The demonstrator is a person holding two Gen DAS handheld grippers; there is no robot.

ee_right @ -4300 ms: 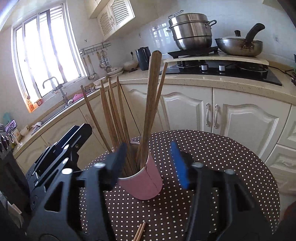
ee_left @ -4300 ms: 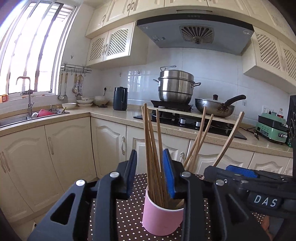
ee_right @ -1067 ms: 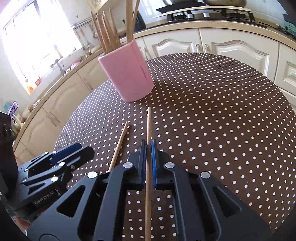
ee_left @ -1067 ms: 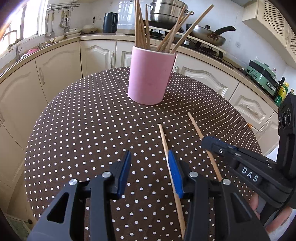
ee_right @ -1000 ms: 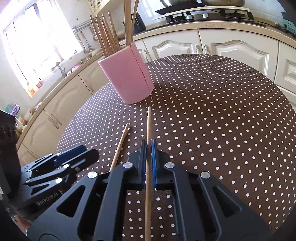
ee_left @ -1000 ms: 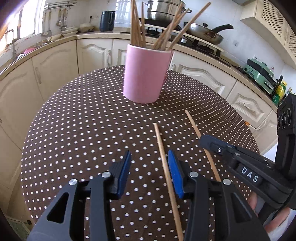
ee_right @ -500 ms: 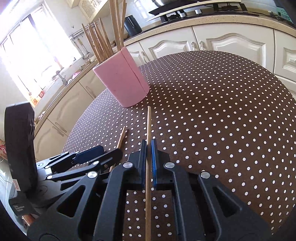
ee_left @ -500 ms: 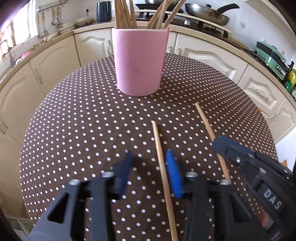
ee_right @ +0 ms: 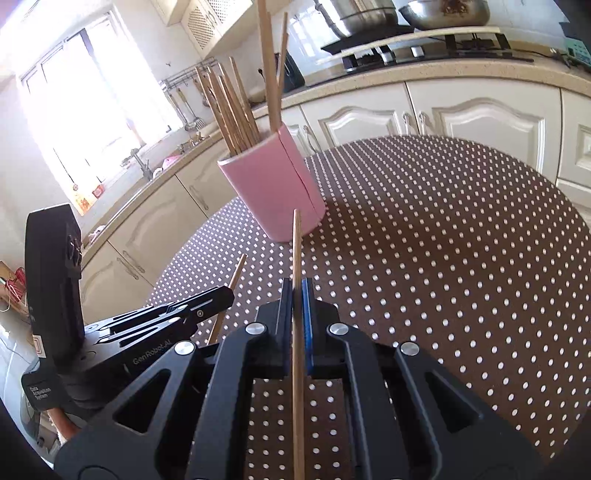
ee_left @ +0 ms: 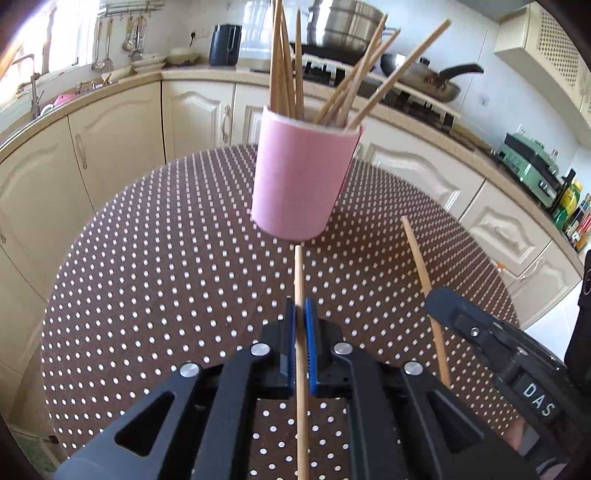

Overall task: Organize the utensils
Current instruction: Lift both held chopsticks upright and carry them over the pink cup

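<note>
A pink cup (ee_left: 303, 177) holding several wooden chopsticks stands upright on the brown dotted round table (ee_left: 147, 280). My left gripper (ee_left: 300, 314) is shut on a single chopstick (ee_left: 299, 273), whose tip points toward the cup's base. In the right wrist view my right gripper (ee_right: 296, 295) is shut on another chopstick (ee_right: 296, 243), aimed at the pink cup (ee_right: 273, 188). That second chopstick (ee_left: 421, 273) and the right gripper's body show at the right of the left wrist view. The left gripper's body and its chopstick (ee_right: 232, 280) appear at the left of the right wrist view.
Cream kitchen cabinets (ee_left: 110, 140) and a countertop curve behind the table. A stove with a steel pot (ee_left: 351, 22) and a pan (ee_left: 424, 81) sits at the back. A sink (ee_left: 33, 107) lies under the window at left. Bottles (ee_left: 576, 206) stand at far right.
My left gripper's jaws closed on the chopstick that lay on the table and lifted it slightly. The right gripper kept hold of its chopstick and tilted up a little.
</note>
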